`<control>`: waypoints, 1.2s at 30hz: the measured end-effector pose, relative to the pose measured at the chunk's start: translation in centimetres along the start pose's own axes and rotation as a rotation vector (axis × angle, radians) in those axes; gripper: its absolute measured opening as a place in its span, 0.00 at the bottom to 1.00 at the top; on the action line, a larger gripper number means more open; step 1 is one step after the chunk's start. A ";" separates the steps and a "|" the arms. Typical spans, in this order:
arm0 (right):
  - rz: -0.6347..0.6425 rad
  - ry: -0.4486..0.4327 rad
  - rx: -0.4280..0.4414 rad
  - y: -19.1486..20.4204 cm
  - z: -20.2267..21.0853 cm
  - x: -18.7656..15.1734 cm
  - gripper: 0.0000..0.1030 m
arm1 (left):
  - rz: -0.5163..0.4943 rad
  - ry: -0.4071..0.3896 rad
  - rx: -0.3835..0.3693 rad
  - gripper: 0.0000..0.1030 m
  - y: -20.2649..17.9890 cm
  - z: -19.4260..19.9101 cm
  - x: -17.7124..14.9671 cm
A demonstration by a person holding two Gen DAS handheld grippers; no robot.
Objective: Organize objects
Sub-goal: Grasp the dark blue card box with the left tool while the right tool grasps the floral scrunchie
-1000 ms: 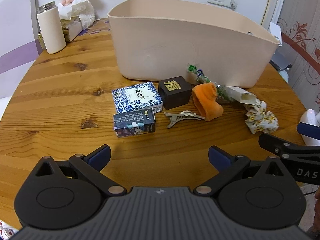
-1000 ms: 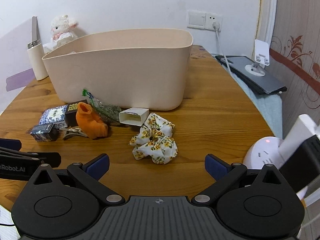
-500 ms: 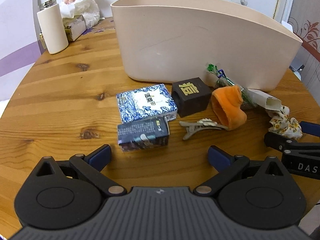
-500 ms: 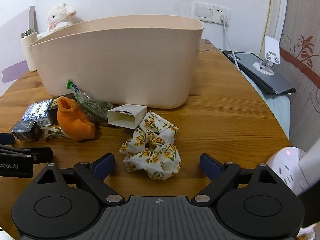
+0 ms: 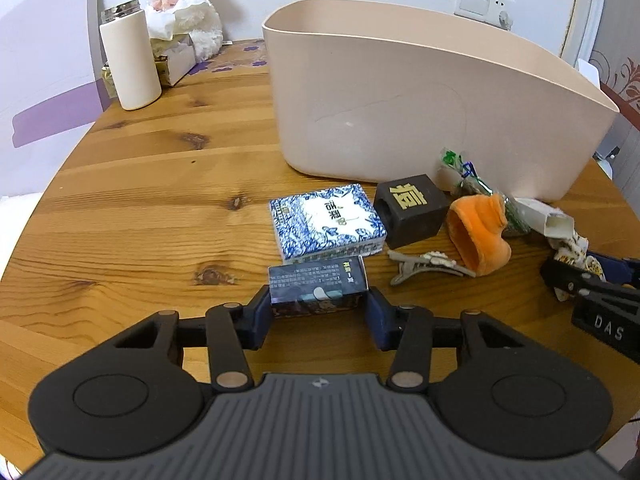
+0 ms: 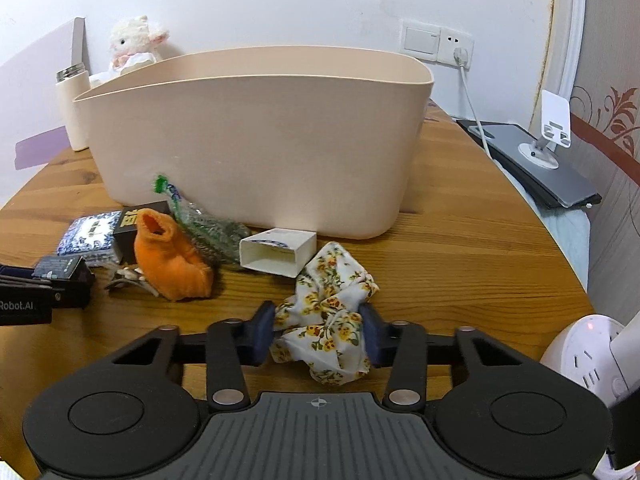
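Note:
My left gripper (image 5: 318, 314) is shut on a small dark box (image 5: 317, 285) that rests on the wooden table (image 5: 140, 208). My right gripper (image 6: 318, 330) is shut on a floral scrunchie (image 6: 326, 312), also on the table. Behind the dark box lie a blue-and-white box (image 5: 326, 226), a black cube (image 5: 412, 210), a hair clip (image 5: 428, 266), an orange cloth piece (image 5: 476, 232), a green packet (image 6: 200, 220) and a white open box (image 6: 278, 254). A large beige bin (image 5: 420, 108) stands behind them all, also in the right wrist view (image 6: 256, 140).
A white tumbler (image 5: 130, 66), a plush lamb (image 5: 184, 4) and a tissue box stand at the table's far left. A laptop (image 6: 532, 164) with a phone stand lies off the right edge. A white power strip (image 6: 588, 356) sits near right.
Both grippers moved forward and closed: the left onto the small dark box, the right onto the floral scrunchie. Both were open and short of the objects before.

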State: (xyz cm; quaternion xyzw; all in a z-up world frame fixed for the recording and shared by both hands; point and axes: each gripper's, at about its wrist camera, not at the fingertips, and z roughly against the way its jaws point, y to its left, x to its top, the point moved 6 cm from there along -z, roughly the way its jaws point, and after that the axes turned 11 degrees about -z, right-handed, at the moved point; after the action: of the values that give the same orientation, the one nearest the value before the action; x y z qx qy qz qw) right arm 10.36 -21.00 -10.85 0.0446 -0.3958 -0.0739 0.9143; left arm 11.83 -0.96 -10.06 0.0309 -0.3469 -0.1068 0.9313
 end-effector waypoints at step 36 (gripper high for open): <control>0.001 -0.312 0.078 1.8 6.0 13.4 0.22 | -0.073 -0.340 0.043 0.49 -0.5 6.8 14.4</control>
State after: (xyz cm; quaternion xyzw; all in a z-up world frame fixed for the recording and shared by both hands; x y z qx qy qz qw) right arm 15.17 -21.65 3.09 0.0677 -0.5354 -0.0640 0.8394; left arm 17.94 -4.53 4.27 0.0448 -0.5003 -0.1368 0.8538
